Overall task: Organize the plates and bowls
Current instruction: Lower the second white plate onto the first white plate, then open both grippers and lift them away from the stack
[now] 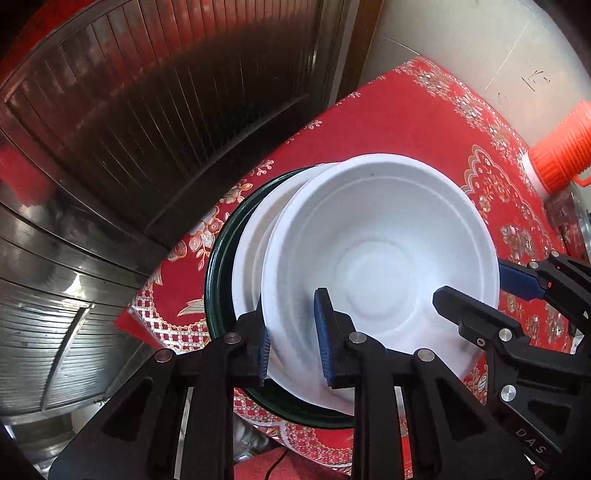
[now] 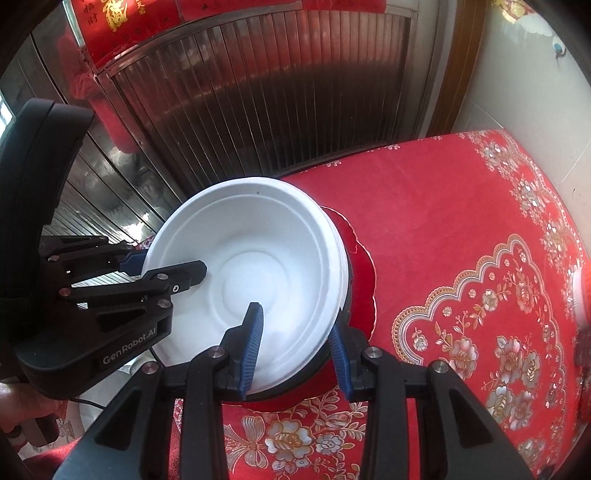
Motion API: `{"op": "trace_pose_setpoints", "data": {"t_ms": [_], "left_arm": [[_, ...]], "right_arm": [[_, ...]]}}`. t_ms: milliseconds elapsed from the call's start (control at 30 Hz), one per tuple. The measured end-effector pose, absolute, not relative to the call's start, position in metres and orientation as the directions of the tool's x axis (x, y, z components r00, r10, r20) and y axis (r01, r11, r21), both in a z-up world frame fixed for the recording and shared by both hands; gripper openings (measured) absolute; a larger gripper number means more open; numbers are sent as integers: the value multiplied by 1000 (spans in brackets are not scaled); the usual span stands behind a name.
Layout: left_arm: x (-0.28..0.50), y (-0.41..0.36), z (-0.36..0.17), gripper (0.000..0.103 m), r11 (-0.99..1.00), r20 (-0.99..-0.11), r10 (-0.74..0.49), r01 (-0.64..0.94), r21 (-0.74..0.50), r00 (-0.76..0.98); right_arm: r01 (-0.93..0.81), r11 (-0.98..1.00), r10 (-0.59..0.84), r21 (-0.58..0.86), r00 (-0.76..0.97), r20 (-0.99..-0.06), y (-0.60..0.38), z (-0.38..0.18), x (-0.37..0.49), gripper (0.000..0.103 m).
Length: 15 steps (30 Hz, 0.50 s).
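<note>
Nearest the left wrist camera, the left gripper (image 1: 295, 339) has its 2 blue-padded fingers (image 1: 324, 332) set astride the near rim of the white foam bowl (image 1: 380, 266), 1 pad outside the wall and 1 inside, with a visible gap between the pads and the rim, so they look spread rather than clamped. From the right wrist camera, the right gripper (image 2: 297, 347) straddles the same bowl's rim on its own side, 1 blue pad (image 2: 253, 343) inside the bowl and the other outside, also parted; whether either pad actually presses the foam I cannot tell. Each gripper shows in the other's view: the right gripper (image 1: 509, 295) enters from the bowl's right edge, and the left gripper (image 2: 162, 273) reaches over the bowl's left edge. The white foam bowl (image 2: 255, 266) sits tilted on top of at least 1 more white dish (image 1: 255, 243) nested beneath it, and this stack rests in a dark green round plate (image 1: 218, 266) whose rim shows just beyond the bowl's left side. Under the plate lies the red floral tablecloth (image 2: 461, 229), which spreads to the right of the bowl. Farther right of the bowl, at the cloth's edge, stands an orange ribbed plastic flask (image 1: 559, 147). Beyond the bowl rises a dark slatted metal door (image 2: 266, 96), with red paper hangings bearing gold characters (image 2: 118, 18) above it.
</note>
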<state>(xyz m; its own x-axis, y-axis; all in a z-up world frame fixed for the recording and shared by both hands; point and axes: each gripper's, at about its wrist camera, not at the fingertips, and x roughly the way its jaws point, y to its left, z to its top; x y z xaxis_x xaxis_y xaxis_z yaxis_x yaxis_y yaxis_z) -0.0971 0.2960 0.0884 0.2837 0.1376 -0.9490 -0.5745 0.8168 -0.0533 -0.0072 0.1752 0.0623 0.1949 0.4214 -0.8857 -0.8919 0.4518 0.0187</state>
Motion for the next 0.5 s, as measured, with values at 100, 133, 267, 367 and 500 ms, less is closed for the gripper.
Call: {"op": "trace_pose_setpoints", "data": {"t_ms": [100,133,267,367,500], "left_arm": [[-97,296,89,22,822,-948,151,-569,-38,281],[-96,295,88,22,825,-947,160,-565,-26,278],[-95,294,86,22,828,-946,176,-560,-8,273],[-95,294,87,22,826,-942,183,-563,-8,281],[-99,296,91,30,809,-940,156,-586,-54,302]], "right_arm": [[-888,458,428,34,187,-884,173,64,-6,39],[-887,460,433,36,188,-881,172,66,-5,41],[-886,463,446,32,202,-872,169,72,-5,44],[-882,469,459,39,206,-864,165,75,-4,45],[-874,483,476,44,220,-851,157,78,-3,57]]}}
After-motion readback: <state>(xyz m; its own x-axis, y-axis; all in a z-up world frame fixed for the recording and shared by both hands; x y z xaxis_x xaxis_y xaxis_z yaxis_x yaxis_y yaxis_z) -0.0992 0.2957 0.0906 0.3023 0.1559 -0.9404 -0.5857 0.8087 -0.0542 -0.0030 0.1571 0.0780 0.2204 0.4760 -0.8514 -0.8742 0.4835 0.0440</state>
